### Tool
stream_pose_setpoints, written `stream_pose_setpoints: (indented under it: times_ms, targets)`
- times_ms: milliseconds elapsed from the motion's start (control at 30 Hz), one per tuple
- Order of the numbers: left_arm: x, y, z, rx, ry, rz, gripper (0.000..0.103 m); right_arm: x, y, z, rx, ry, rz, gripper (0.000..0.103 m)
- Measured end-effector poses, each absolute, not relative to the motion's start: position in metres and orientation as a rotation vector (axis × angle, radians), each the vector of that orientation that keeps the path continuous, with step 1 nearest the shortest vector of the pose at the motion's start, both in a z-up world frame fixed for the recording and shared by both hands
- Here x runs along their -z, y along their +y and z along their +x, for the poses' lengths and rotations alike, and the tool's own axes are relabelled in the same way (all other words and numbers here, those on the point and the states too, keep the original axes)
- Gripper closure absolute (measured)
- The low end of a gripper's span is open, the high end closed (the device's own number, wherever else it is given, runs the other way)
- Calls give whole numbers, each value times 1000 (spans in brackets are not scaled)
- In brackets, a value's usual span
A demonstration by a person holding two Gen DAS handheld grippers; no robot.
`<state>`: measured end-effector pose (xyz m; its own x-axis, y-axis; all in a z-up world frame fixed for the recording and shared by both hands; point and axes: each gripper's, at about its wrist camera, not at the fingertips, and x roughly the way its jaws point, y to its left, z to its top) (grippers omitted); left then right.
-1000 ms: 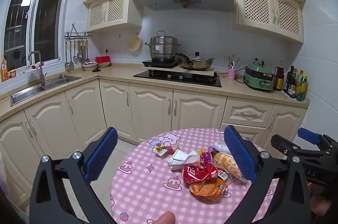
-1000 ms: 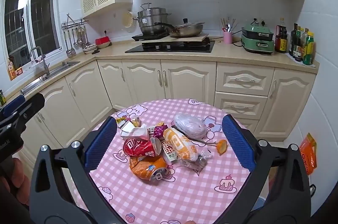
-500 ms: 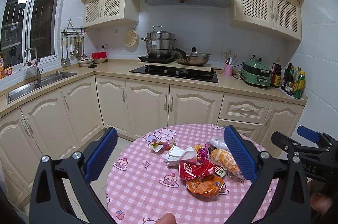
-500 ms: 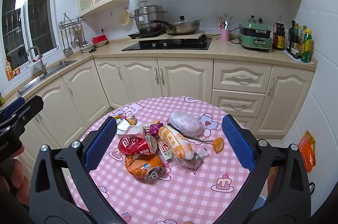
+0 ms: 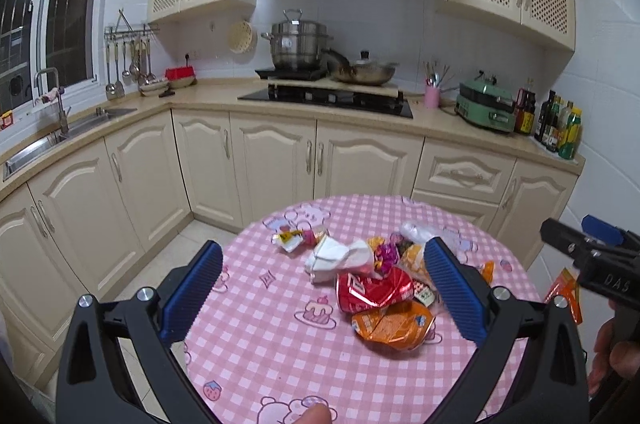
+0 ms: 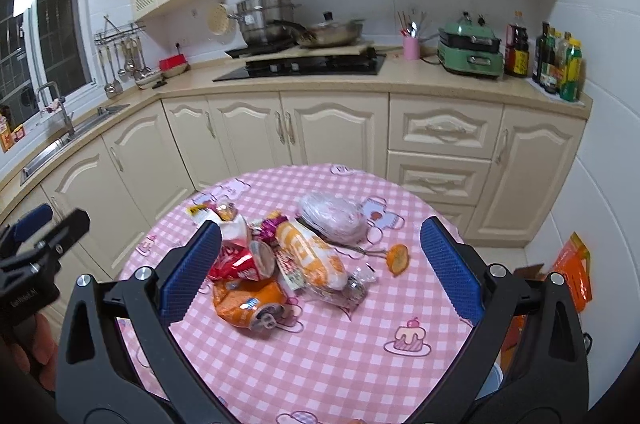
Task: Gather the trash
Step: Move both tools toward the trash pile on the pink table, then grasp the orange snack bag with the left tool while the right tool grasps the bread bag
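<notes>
1. Trash pile (image 6: 288, 260) lies mid tabletop (image 6: 360, 364); the orange can (image 6: 250, 300) lies on its side, mouth toward the camera.
2. Left gripper (image 5: 324, 300) and right gripper (image 6: 320, 272) hover with jaws spread wide, empty.

My counter (image 6: 344, 356) wears pink-and-white check; on it a red can (image 6: 236, 262), an orange can (image 6: 248, 300), white tissue (image 5: 336, 254).

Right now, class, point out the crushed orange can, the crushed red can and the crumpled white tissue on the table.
crushed orange can (image 6: 248, 300): right wrist view, dented side wall.
crushed red can (image 5: 372, 291): left wrist view, crumpled body.
crumpled white tissue (image 5: 334, 256): left wrist view, folded middle.
</notes>
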<state>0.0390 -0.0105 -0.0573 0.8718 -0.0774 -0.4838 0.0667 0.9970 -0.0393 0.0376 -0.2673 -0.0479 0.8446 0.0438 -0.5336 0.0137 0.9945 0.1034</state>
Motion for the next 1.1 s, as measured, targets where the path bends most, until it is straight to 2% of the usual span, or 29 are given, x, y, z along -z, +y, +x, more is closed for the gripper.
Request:
stream_pose_setpoints:
  times_ms: [467, 967, 1000, 1100]
  targets:
    - [166, -63, 85, 204, 775, 19, 4, 106, -297, 58, 25, 706, 157, 6]
    - [213, -68, 134, 251, 921, -221, 5, 131, -309, 71, 31, 766, 188, 6]
    - [215, -67, 136, 269, 926, -244, 12, 132, -309, 73, 28, 769, 186, 6]
    - [218, -65, 136, 305, 915, -277, 20, 136, -306, 78, 20, 785, 180, 6]
